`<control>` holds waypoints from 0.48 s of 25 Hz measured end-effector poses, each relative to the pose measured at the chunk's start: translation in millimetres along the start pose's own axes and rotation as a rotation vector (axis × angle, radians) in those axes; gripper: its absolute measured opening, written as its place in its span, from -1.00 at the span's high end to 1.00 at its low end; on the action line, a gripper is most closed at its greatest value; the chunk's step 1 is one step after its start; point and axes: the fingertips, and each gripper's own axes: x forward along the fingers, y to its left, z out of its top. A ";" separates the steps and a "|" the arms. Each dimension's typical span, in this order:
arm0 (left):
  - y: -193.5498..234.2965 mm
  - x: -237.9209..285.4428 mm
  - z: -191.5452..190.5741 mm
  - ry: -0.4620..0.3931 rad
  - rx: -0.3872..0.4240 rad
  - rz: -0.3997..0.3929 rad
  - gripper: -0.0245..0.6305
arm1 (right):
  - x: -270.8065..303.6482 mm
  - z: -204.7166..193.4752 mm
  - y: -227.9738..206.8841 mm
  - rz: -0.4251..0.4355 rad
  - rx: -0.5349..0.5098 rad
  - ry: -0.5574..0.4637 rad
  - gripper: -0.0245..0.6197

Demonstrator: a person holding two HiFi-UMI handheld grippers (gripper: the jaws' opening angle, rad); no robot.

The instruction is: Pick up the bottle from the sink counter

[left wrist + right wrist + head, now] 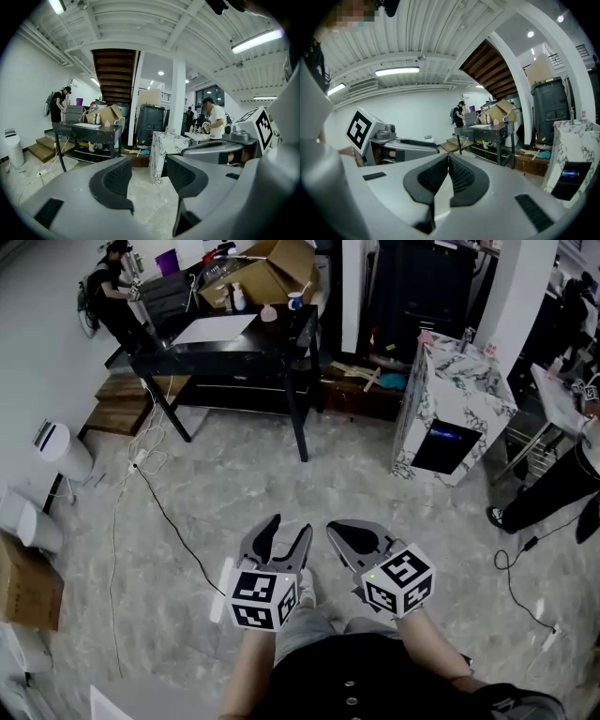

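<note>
Floor (309, 484): pale marbled tile, bare all round you; you stand in the open middle of a workshop, well apart from every desk.
Left jaws: your left gripper (149, 174) has its jaws parted to a middling gap. Only floor shows between the pads, so it holds nothing.
Right jaws: your right gripper (448, 165) has its jaws pressed together at the tips, with nothing between them.
Hold: both grippers sit side by side just ahead of your waist, pointing forward. I read this as a carrying pose, since nothing is within reach.
Bottle: a white bottle (238, 298) stands on the black desk (234, 345) far ahead to your left, toward its back edge, next to the boxes (267, 273).
Doubt: the marbled desk (459, 390) ahead to your right also carries small things on top, too small to name. I cannot tell which desk the task means.
Stage: the pick-up has not begun; you must walk first.
Open room: the floor runs clear straight ahead to both desks.
Watch: a cable (169, 512) trails across the tiles on your left, between you and the black desk.
Edges: from the near side of the black desk you would reach over a white sheet (217, 329). A person (112, 292) works at its far end.
</note>
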 end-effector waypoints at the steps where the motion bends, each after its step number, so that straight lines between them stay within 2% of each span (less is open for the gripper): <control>1: 7.8 7.0 4.5 -0.003 0.003 -0.005 0.23 | 8.7 3.7 -5.9 -0.004 -0.003 0.001 0.91; 12: 105.4 71.6 57.7 -0.017 0.006 -0.049 0.23 | 113.2 57.2 -55.3 -0.063 -0.034 0.011 0.91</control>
